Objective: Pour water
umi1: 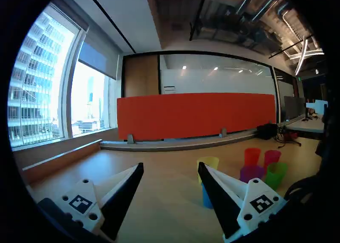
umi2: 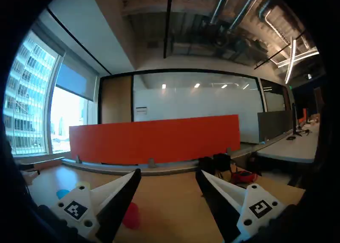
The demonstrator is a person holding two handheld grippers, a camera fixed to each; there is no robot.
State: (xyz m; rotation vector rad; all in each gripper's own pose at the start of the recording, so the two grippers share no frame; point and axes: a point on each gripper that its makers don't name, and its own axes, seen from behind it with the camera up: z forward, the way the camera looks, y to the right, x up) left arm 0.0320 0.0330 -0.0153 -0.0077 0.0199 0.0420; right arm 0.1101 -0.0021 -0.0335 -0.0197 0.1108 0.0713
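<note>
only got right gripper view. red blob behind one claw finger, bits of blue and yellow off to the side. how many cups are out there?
Observer: Six in the left gripper view: yellow cup, blue cup, orange cup, pink cup, purple cup, green cup.
Operator: left claw on any of them?
Observer: No. The left claw is open with nothing between its fingers; the yellow cup stands just past one fingertip.
Operator: layout of the rest?
Observer: Orange, pink, purple and green cluster together on the wooden table, apart from yellow and blue; orange and pink are at the back.
</note>
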